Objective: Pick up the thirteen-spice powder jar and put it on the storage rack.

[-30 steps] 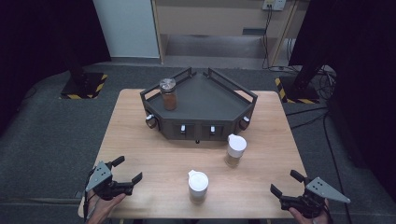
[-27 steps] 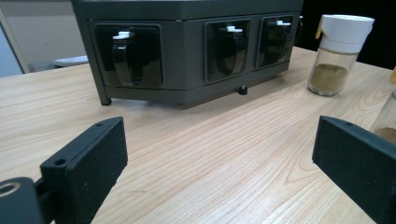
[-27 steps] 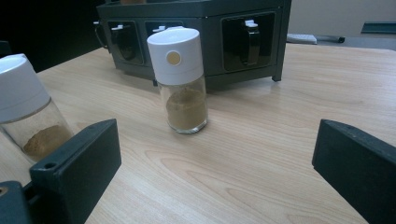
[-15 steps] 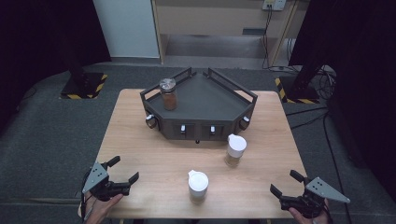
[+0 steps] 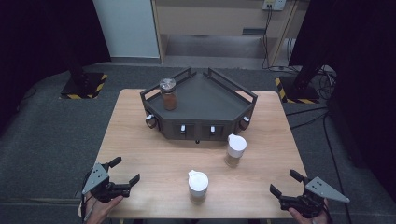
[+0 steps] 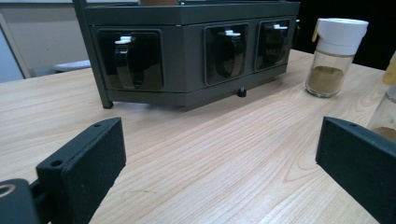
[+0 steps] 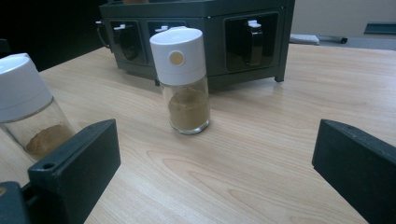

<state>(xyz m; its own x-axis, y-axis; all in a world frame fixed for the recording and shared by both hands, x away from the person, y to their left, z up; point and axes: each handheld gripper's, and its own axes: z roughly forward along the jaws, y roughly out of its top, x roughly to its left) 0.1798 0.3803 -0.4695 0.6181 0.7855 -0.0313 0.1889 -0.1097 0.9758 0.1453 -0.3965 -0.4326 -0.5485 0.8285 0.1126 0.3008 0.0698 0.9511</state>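
Both grippers, left gripper (image 5: 122,181) and right gripper (image 5: 285,185), wide open and empty at near bench (image 5: 140,149) edge, clear of two white-capped glass spice jars (image 5: 198,186) (image 5: 236,150) before dark angular metal rack (image 5: 201,109), apparently staged for loading.

grey carpet floor (image 5: 42,140), wooden table (image 5: 154,158)

- Rack (image 5: 205,100) at far centre of surface (image 5: 154,154); jar (image 5: 168,93) on its left part.
- Two shakers before rack: one (image 5: 236,149) just right of centre, other (image 5: 198,185) nearer the front edge.
- Left gripper (image 5: 122,171) at front-left corner, right gripper (image 5: 284,183) at front-right.
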